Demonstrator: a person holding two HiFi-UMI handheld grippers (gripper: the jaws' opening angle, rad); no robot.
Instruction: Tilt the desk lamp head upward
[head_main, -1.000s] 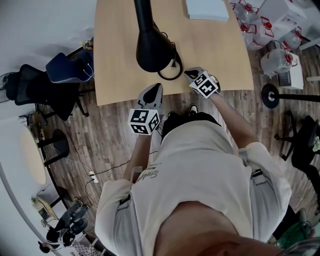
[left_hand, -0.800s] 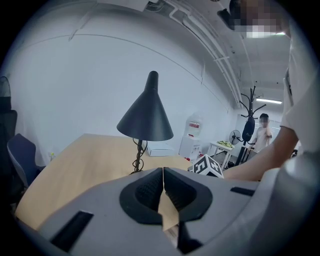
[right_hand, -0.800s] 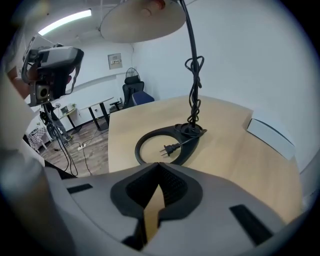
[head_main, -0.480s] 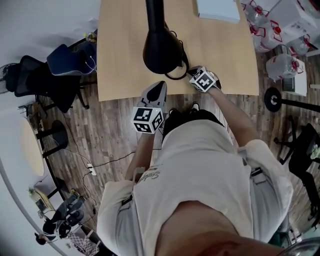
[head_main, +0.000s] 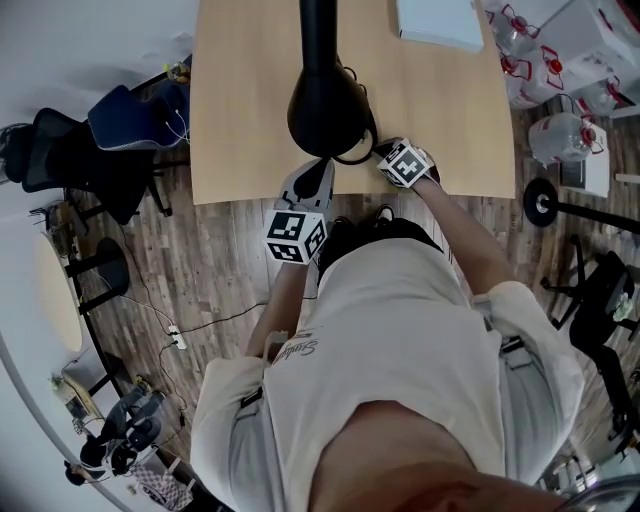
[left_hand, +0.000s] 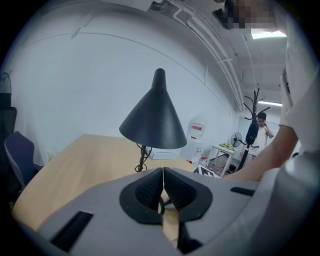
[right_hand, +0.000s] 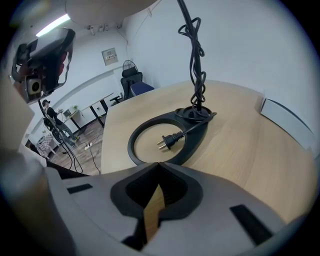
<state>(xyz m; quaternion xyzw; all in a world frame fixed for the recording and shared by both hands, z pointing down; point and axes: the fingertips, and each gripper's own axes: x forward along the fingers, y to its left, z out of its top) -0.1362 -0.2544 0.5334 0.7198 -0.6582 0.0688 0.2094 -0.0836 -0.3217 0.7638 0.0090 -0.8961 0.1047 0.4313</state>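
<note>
Head view: left claw and right claw hover at the tabletop's near edge, each pressed together on nothing. Beyond the left claw, the black cone-shaped lamp head faces downward. Beyond the right claw lies the ring base, with the plug inside it.

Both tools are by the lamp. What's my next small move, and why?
Probably open the left tool and raise it to the lower rim of the lamp head. Its jaws are together with nothing between them, and the lamp head hangs above and beyond them, facing down. The right tool, also shut and empty, sits just short of the ring base.
</note>
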